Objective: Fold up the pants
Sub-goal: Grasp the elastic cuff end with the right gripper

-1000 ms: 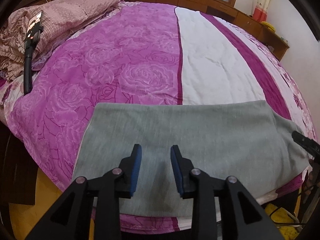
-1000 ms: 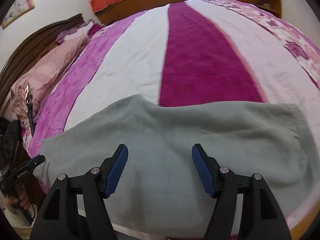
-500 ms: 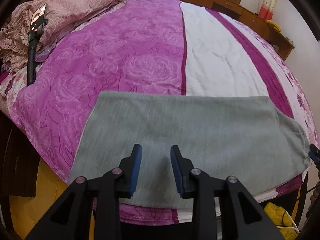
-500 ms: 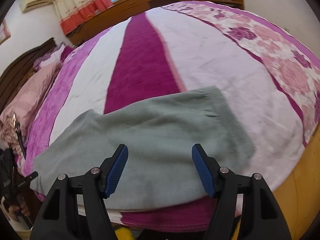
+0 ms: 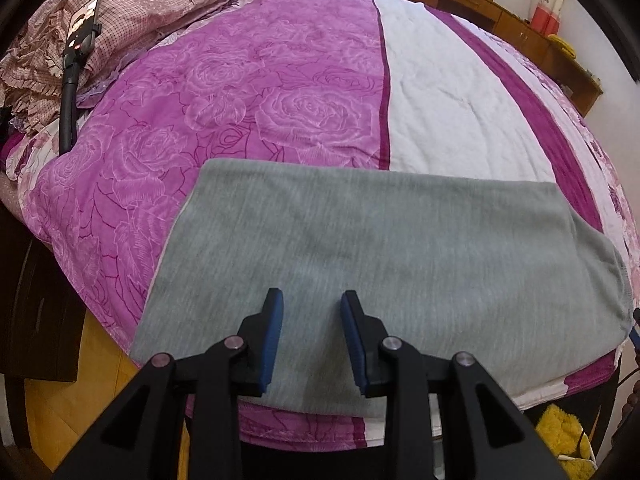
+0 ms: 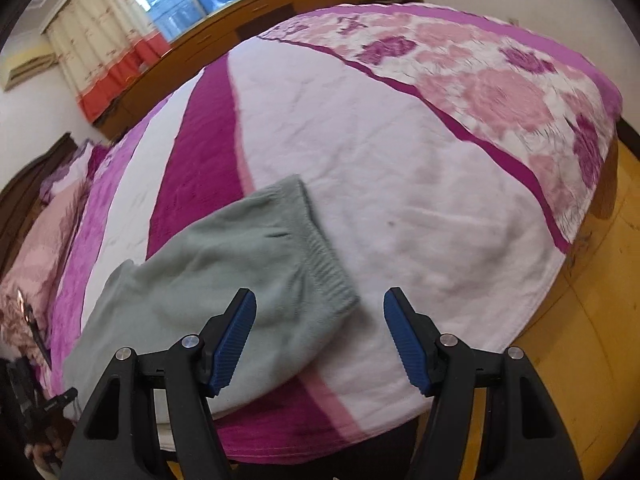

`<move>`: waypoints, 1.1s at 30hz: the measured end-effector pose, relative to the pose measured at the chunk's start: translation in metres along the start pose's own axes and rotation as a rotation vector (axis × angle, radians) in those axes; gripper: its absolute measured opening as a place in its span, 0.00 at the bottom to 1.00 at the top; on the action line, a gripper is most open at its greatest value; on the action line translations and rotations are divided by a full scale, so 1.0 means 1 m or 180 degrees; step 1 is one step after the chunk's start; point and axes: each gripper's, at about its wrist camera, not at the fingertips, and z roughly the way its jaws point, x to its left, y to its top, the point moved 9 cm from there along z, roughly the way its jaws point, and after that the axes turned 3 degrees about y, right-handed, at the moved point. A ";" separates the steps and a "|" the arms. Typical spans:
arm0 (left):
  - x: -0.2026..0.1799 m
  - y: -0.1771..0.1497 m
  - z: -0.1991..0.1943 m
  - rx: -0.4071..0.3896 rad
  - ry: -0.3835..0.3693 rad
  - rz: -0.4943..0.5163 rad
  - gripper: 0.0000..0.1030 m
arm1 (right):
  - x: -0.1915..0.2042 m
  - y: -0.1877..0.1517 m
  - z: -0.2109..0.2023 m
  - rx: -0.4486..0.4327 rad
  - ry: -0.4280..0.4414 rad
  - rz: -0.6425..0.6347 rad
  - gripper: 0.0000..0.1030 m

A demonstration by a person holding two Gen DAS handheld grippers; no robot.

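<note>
Grey pants (image 5: 380,260) lie folded lengthwise across the near edge of the bed, flat on the purple and white cover (image 5: 280,80). My left gripper (image 5: 312,316) hovers over their near edge towards the left end, open with a narrow gap and nothing between its blue pads. In the right wrist view the pants (image 6: 208,280) end in a ribbed band (image 6: 324,268). My right gripper (image 6: 320,312) stands open wide just above that band's near corner, its pads clear of the cloth.
Pink pillows (image 5: 132,12) and a phone on a black holder (image 5: 76,52) sit at the bed's left end. Wooden cabinets (image 6: 240,28) run under the window. Yellow wooden floor (image 6: 572,340) borders the bed, with a yellow fluffy thing (image 5: 560,428) on it.
The right gripper has swept rightward along the pants from their middle to the ribbed end, rolling as it went. The left gripper has stayed over the same spot, tipping slightly downward.
</note>
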 end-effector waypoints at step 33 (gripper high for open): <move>0.001 -0.001 0.009 -0.0016 0.0005 -0.0049 0.32 | 0.000 -0.012 0.052 0.0012 0.0528 0.0368 0.62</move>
